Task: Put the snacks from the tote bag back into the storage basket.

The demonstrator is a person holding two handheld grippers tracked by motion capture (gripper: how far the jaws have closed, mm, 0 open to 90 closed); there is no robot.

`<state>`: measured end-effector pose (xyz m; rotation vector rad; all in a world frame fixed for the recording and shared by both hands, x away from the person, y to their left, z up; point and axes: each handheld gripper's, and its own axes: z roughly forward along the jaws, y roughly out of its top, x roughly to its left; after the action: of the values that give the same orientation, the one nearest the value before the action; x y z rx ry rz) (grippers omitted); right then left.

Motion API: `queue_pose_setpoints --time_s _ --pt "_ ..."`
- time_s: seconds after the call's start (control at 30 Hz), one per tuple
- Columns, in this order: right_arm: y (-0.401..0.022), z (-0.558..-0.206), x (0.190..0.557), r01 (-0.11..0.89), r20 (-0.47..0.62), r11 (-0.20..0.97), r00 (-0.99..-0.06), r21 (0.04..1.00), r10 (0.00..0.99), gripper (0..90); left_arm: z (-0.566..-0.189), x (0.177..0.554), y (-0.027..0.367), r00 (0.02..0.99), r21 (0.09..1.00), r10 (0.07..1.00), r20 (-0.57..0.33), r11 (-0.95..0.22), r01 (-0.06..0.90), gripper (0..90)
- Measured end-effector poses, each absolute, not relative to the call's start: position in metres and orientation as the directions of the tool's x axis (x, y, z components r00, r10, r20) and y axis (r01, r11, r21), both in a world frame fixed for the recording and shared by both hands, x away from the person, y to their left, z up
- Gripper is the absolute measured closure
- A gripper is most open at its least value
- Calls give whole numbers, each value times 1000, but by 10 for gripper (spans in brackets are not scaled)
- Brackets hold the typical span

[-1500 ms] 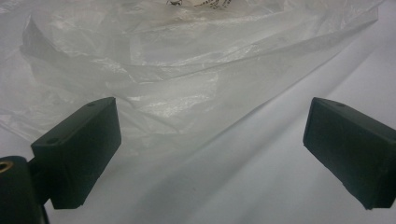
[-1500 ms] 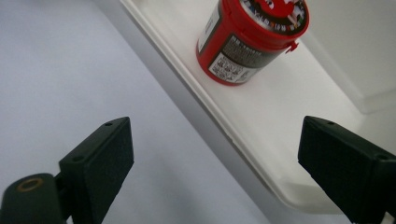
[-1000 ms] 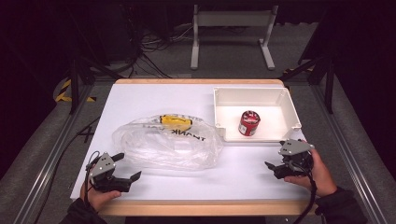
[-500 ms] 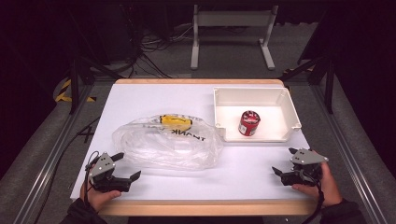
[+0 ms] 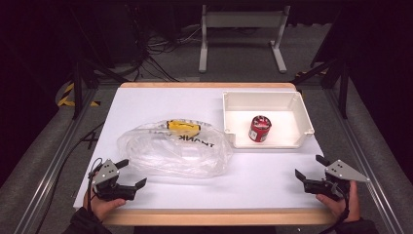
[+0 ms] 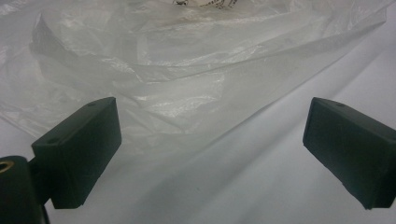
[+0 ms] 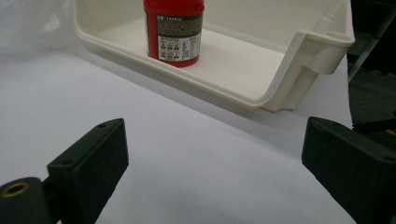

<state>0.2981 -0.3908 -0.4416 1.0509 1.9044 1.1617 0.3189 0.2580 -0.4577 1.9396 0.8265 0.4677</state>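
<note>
While the high view takes in the whole white table (image 5: 272,170), it leaves the red can's (image 5: 259,128) label unreadable; the right gripper view shows its printed panel, the can upright inside the white bin (image 7: 299,60). The right gripper (image 5: 311,168) rests near the table's front right corner, jaws spread, empty. The left gripper (image 5: 134,174), also spread and empty, faces the clear plastic bag (image 6: 187,70) just ahead.

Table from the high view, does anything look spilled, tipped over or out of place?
Nothing stands out. The red can stands upright in the white bin, the clear plastic bag lies crumpled but intact on the table, and no spill shows.
</note>
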Motion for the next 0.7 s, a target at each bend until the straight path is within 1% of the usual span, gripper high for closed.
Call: queue_pose_setpoints --time_s 0.23,0.53,0.7 --pt "-394 -442 295 264 -115 258 -457 929 882 72 -458 318 259 698 878 716 -16 -324 352 52" --pt "-391 -443 298 295 -128 284 -454 912 882 75 -457 318 259 702 880 712 -23 -319 352 52" --pt "-389 -443 299 306 -132 293 -452 906 882 76 -457 317 259 704 883 710 -13 -322 341 52"
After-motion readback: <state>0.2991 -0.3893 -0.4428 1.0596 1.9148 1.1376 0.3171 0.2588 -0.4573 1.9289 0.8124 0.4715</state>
